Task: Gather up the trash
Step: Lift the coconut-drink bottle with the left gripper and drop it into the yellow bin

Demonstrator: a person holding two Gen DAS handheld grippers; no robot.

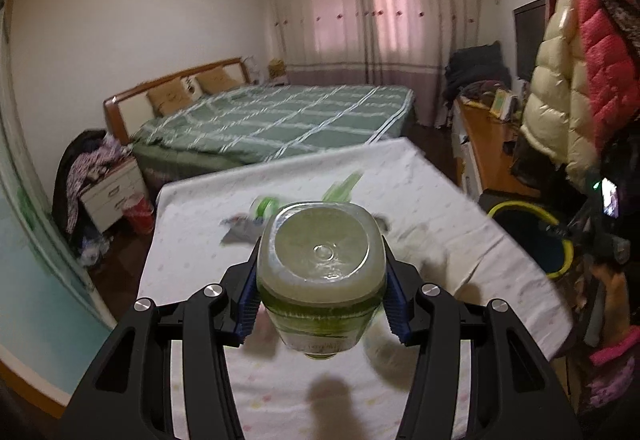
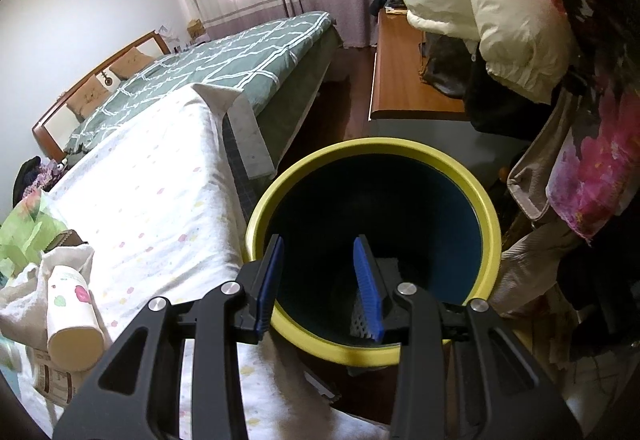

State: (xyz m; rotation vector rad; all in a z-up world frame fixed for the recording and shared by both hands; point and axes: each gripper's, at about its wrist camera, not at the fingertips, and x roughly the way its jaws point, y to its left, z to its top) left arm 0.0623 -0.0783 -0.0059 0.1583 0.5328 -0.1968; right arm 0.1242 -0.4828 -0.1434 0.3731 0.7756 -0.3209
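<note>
My left gripper [image 1: 320, 292] clamps clear green-tinted plastic bottle [image 1: 321, 272] | right gripper [image 2: 320, 288] half-open, empty, above yellow-rimmed bin [image 2: 486, 200] | keep grip firm, carry bottle rightward over bin

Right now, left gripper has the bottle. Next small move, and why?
Probably carry the bottle rightward toward the yellow-rimmed bin. The left gripper clamps it above the table, and the bin stands open off the table's right edge. The right gripper hangs empty over the bin's mouth, so mind it.
</note>
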